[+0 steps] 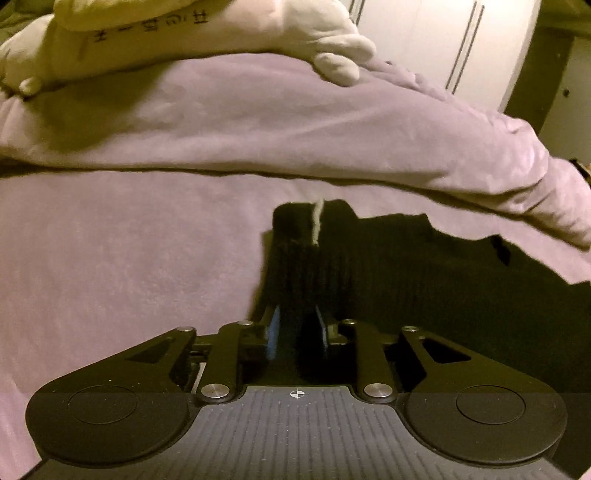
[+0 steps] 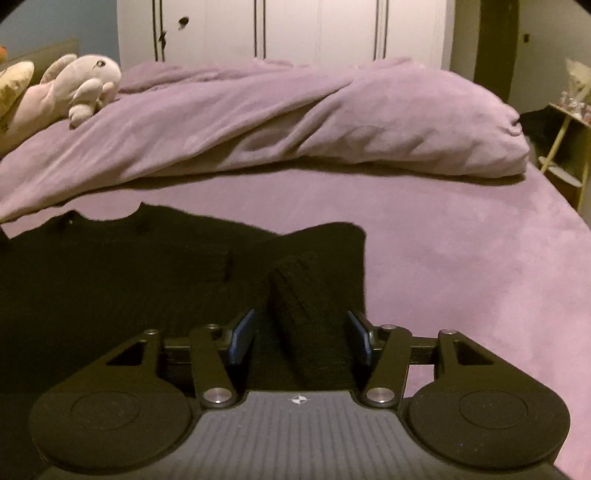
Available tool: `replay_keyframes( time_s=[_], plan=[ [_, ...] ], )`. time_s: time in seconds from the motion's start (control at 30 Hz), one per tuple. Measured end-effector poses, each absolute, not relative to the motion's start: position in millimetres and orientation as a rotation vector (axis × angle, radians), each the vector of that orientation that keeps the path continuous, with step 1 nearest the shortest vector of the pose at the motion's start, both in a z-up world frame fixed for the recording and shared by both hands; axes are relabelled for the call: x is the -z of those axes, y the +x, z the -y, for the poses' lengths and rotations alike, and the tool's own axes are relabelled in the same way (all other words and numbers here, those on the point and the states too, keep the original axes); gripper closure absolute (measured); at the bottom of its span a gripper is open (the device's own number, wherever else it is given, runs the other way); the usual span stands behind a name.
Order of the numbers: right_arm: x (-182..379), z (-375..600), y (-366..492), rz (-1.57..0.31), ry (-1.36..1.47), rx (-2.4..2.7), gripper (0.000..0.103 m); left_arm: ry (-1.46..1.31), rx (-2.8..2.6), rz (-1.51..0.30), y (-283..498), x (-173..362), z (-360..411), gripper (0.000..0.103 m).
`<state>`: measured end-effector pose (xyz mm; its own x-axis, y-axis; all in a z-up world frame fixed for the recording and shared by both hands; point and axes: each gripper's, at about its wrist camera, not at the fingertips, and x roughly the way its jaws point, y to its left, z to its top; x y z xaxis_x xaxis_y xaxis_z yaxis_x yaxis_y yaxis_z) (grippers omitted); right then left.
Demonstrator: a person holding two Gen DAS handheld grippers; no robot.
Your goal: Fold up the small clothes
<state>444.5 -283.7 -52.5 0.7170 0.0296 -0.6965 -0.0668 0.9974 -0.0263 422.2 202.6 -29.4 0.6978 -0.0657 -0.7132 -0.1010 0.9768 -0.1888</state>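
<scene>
A black knitted garment lies spread on the purple bed sheet. My left gripper is shut on the garment's left edge, and a fold of black knit with a small white tag rises from between the blue pads. In the right wrist view the same garment fills the lower left. My right gripper has its jaws apart around a raised ridge of the garment's right edge; the pads do not press on it.
A bunched purple duvet lies across the bed behind the garment. A pale plush toy rests on it at the left, also in the left wrist view. White wardrobe doors stand behind. A small shelf stands at the bed's right.
</scene>
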Motion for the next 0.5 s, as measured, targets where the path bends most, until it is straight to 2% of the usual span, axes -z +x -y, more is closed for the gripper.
replay_keyframes(
  time_s=[0.03,0.07,0.1,0.13,0.2,0.4,0.5],
  plan=[
    [51.8,280.5,443.1,-0.777,-0.075,-0.057,0.071,-0.221,-0.024,-0.805,421.7,28.4,-200.8,0.095],
    [50.3,274.8,442.8,-0.783,-0.123,-0.044,0.074,-0.214,-0.022,-0.812,421.3,27.4,-198.1,0.098],
    [48.8,269.1,439.6,-0.78,-0.157,-0.043,0.085,-0.194,-0.032,-0.815,420.4,25.6,-194.1,0.1],
    [45.2,265.9,438.1,-0.776,-0.168,-0.043,0.089,-0.178,-0.041,-0.811,419.2,22.0,-190.6,0.101],
    [36.3,263.2,433.5,-0.764,-0.174,-0.036,0.093,-0.186,-0.038,-0.786,416.1,12.8,-188.0,0.102],
    [1.9,261.3,433.4,-0.706,-0.158,-0.032,0.093,-0.228,-0.051,-0.699,419.6,-25.8,-197.6,0.102],
    [-4.3,262.4,440.8,-0.712,-0.128,-0.027,0.093,-0.247,-0.01,-0.786,433.9,-22.2,-208.4,0.1]
  ],
)
